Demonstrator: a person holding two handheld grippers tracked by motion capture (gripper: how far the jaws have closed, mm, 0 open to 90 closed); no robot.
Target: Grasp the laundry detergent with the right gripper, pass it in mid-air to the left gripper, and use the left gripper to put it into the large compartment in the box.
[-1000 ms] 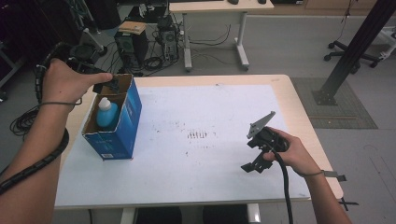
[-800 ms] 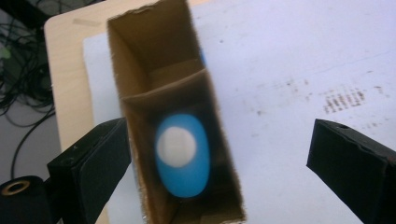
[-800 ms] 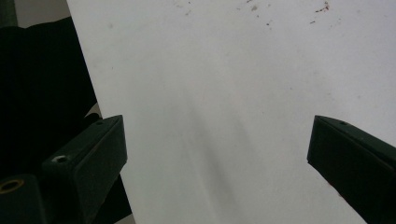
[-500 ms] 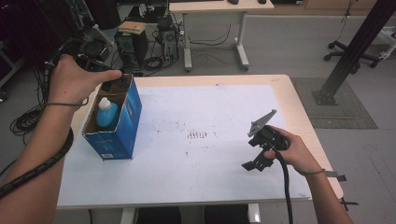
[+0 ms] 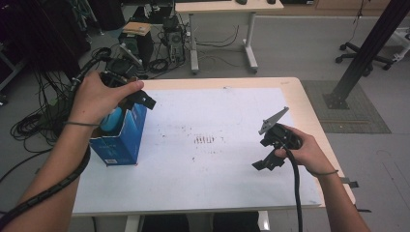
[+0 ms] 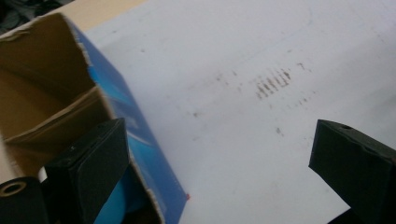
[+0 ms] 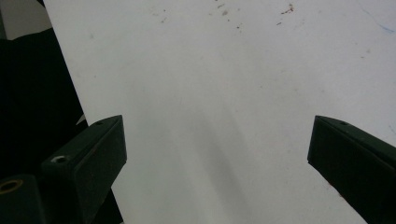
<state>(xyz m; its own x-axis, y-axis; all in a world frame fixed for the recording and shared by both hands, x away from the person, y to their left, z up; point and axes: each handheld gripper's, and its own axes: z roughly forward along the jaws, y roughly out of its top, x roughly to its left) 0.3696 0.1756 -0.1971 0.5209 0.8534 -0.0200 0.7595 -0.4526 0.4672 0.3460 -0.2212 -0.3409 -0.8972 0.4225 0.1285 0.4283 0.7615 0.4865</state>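
Over the open top of the blue carton (image 5: 121, 137), at the desk's (image 5: 309, 106) left side, my left gripper (image 5: 140, 99) hangs with jaws spread wide and nothing between them. In the left gripper view one jaw sits inside the carton wall (image 6: 135, 140), the other well out over the white sheet (image 6: 261, 154). So I'm straddling the wall, not the bottle.

The light-blue bottle (image 5: 112, 120) stands in the carton's near compartment, partly hidden under my left hand (image 5: 96, 99). A cardboard divider (image 6: 56, 121) splits the inside; the far cell looks empty.

Step as I read it: get the bottle out. How I'd do it:
- shift left so both jaws clear the wall and drop either side of the bottle's neck
- come down vertical; the torn rim will snag a tilted jaw
- close on the neck or shoulder, not the cap tip
- lift straight up. The carton is light and may ride up with it

My right gripper (image 5: 268, 150) is parked low over the sheet, well apart from the carton, jaws also wide and empty. I'd bring it over to pin the carton's outer wall during the lift.
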